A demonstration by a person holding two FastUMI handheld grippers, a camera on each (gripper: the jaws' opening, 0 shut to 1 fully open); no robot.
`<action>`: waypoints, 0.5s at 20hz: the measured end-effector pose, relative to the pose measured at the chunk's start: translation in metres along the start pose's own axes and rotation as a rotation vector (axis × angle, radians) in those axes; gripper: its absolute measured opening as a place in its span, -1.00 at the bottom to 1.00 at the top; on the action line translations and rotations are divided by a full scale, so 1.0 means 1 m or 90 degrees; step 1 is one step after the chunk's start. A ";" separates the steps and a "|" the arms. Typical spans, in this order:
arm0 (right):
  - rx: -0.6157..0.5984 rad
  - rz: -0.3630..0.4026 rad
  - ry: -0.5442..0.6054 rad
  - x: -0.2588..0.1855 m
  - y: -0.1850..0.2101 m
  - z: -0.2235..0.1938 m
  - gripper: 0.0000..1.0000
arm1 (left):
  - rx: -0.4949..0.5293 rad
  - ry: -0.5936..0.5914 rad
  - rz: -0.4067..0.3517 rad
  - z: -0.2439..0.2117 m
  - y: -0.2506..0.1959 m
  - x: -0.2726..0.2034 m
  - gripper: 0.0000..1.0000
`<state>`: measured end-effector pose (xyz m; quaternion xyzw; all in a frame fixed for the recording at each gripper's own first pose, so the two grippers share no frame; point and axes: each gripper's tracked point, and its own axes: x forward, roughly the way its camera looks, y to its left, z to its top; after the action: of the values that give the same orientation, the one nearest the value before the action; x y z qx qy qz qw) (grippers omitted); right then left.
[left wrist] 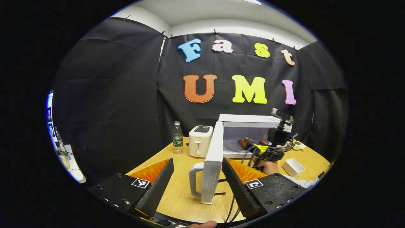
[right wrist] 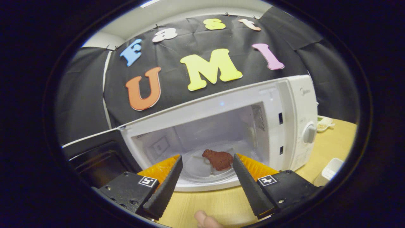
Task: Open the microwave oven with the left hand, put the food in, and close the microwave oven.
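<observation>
Looking along the left gripper [left wrist: 197, 167] in the left gripper view, its two fingers stand spread wide, with the edge of the open microwave door [left wrist: 212, 161] and its looped handle [left wrist: 194, 180] between them; neither finger touches the door. The door swings out toward the camera from the microwave [left wrist: 250, 125], which sits on the wooden table [left wrist: 180, 196]. Farther off, the right gripper [left wrist: 248, 143] reaches into the oven's mouth, held from below by a hand [left wrist: 268, 165] with a pale sleeve behind it; from this side I cannot tell how its fingers stand. Left of the oven stand a white toaster [left wrist: 200, 140] and a water bottle [left wrist: 177, 138], and a small white dish [left wrist: 293, 167] lies to the right of the hand.

Turning to the right gripper view, the right gripper [right wrist: 207, 164] is tilted, so the microwave [right wrist: 294, 126] slants across the scene. Its fingers are spread apart and hold nothing. Between them, inside the cavity, the food [right wrist: 219, 159], a dark reddish-brown piece, rests on the glass turntable [right wrist: 196, 169], clear of both fingers. The control knob [right wrist: 309, 133] shows on the oven's right panel, and a fingertip [right wrist: 204, 219] shows at the bottom edge.
</observation>
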<state>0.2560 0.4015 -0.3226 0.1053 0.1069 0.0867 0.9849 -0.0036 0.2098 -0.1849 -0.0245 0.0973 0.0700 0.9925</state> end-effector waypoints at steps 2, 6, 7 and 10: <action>-0.032 0.020 -0.015 -0.038 -0.005 0.018 1.00 | 0.001 -0.012 0.011 0.003 0.008 -0.003 0.87; -0.092 0.045 -0.056 -0.121 -0.023 0.058 1.00 | 0.008 -0.036 0.035 0.013 0.019 -0.014 0.87; -0.109 0.046 -0.061 -0.141 -0.030 0.065 1.00 | 0.013 -0.047 0.038 0.017 0.021 -0.017 0.63; -0.145 0.063 -0.078 -0.204 -0.046 0.083 1.00 | 0.026 -0.068 0.045 0.024 0.024 -0.021 0.87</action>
<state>0.0855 0.3019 -0.2146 0.0029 0.0308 0.1402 0.9896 -0.0234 0.2326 -0.1580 0.0033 0.0461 0.1041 0.9935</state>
